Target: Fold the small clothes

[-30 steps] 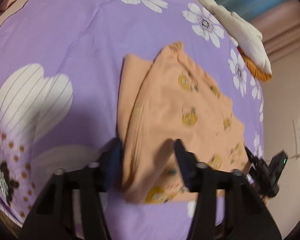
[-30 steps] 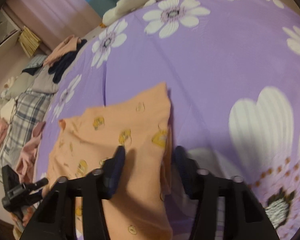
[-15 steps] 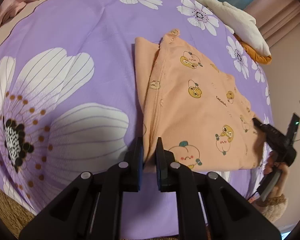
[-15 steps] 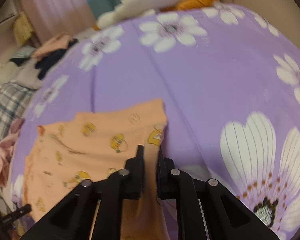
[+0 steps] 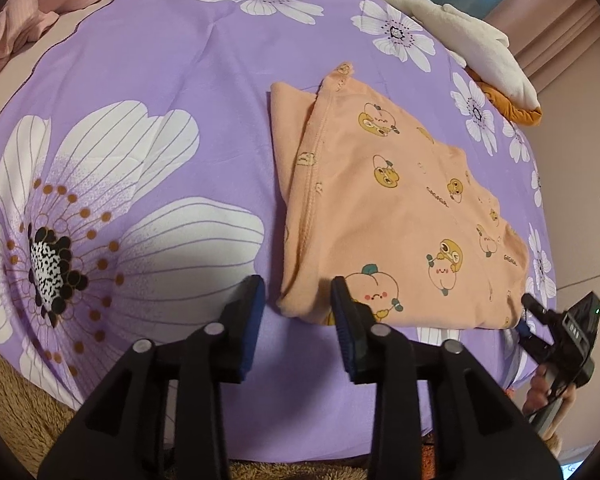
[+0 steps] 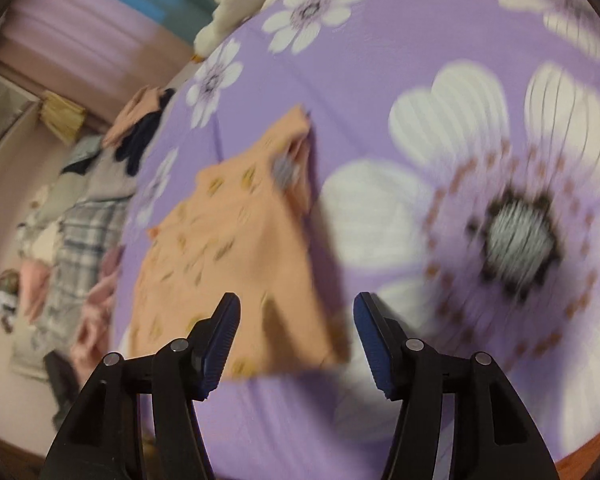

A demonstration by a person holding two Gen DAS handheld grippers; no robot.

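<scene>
A peach-orange small garment printed with cartoon fruit lies folded flat on the purple flowered bedspread. My left gripper is at its near left corner. The jaws are opening, with the corner of cloth loose between the blue pads and not pressed. In the blurred right wrist view the same garment lies ahead and to the left. My right gripper has its jaws opening wide, and the garment's near corner lies between them, free. The right gripper, held in a hand, also shows at the garment's far right corner.
A white and orange plush cushion lies at the bedspread's far edge. Pink cloth sits beyond the top left. A heap of mixed clothes lies along the left side. Brown carpet is below the bed's near edge.
Half a second ago both grippers were shut on the garment's near edge. Both have since let go and spread their jaws. The right wrist view has swung sideways and is blurred.
</scene>
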